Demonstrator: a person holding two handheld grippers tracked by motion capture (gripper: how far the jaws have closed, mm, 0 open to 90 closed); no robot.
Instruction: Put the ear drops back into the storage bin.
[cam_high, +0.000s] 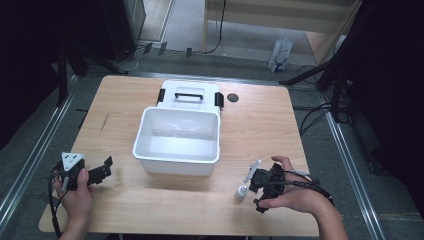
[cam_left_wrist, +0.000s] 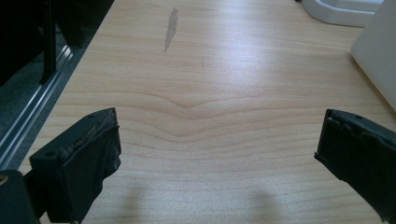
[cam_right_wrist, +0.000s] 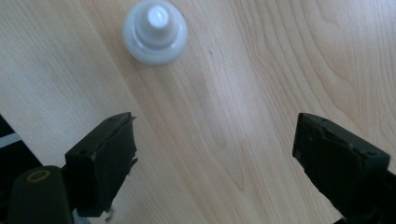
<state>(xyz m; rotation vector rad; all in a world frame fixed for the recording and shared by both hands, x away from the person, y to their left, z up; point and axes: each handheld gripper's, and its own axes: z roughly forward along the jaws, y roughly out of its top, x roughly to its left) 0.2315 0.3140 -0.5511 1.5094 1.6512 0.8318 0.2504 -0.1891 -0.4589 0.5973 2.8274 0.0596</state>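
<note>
Though unlabelled, the white bottle (cam_right_wrist: 155, 31) stands beyond the wide-apart right gripper (cam_right_wrist: 215, 154).

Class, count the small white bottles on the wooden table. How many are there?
1. The small white plastic bottle stands upright near the table's front edge, just beside the right gripper; the white bin's walls may hide others.

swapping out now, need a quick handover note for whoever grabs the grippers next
Left gripper: jaws open, holding nothing, over bare table left of the white bin.
Right gripper: jaws open, pointing down at the table, with the small white bottle just ahead, not touched.
Bin stands open and looks empty; its lid lies behind it.
Done: lid off.
Left, probably: grasp the bottle and put it in the bin.
</note>
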